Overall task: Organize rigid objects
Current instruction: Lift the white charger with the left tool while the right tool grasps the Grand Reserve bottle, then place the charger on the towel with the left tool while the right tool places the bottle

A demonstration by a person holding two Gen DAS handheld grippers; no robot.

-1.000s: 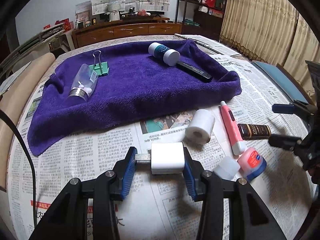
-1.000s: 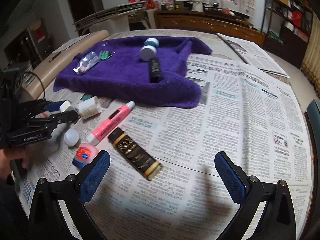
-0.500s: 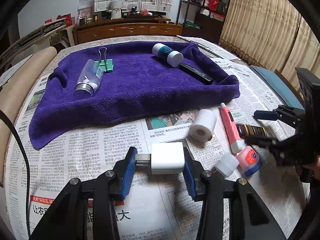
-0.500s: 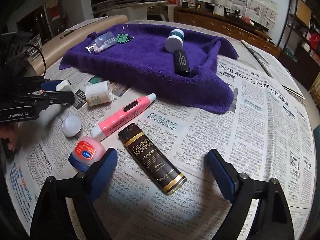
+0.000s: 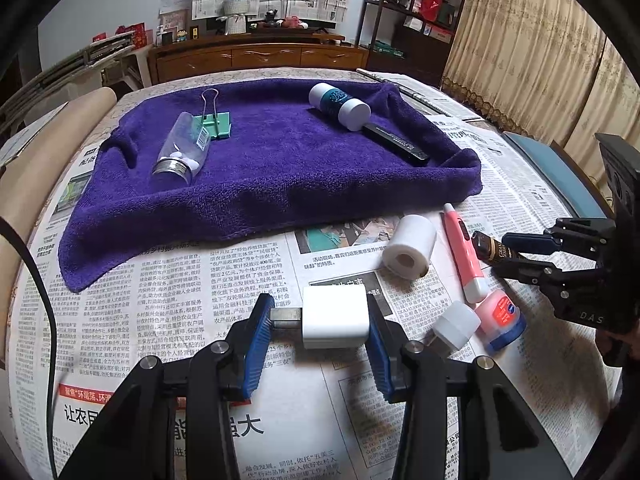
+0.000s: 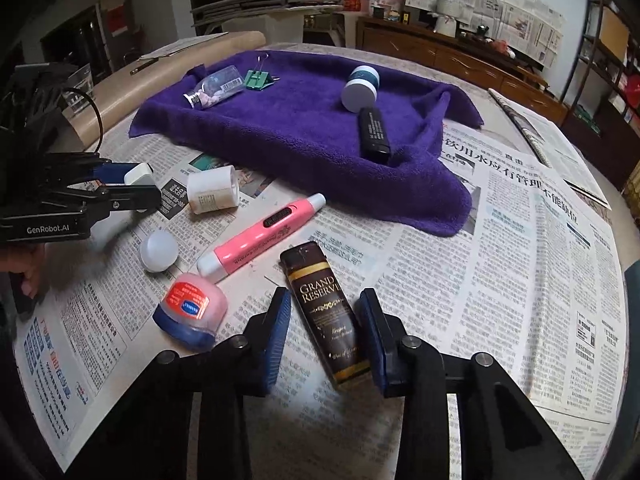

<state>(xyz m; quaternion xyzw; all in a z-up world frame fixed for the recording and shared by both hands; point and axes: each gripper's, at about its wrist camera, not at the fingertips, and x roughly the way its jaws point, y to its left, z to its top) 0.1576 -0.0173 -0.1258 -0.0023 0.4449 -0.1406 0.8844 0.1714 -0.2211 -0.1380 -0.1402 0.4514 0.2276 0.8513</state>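
Note:
My left gripper [image 5: 316, 314] is shut on a white charger plug [image 5: 335, 317], held just above the newspaper. My right gripper [image 6: 325, 312] straddles a brown "Grand Reserve" tube [image 6: 320, 292] lying on the newspaper. Its jaws are closing, with a thin gap still showing on the left side. In the left wrist view the same tube [image 5: 490, 249] pokes out between the right gripper's fingers [image 5: 532, 240]. A purple towel [image 6: 304, 128] holds a clear pill bottle [image 6: 216, 88], a green binder clip [image 6: 258, 78], a white and teal jar [image 6: 360, 88] and a black stick [image 6: 374, 134].
Loose on the newspaper lie a pink pen-shaped tube [image 6: 264, 236], a small Vaseline jar [image 6: 192, 310], a white round cap [image 6: 159, 250] and a white bottle [image 6: 212, 192]. A padded roll [image 5: 44, 168] borders the table's left side. A sideboard stands behind.
The right gripper's jaws have come in from wide open to close around the brown tube, and the gripper has shifted over it. The left gripper and plug have stayed put.

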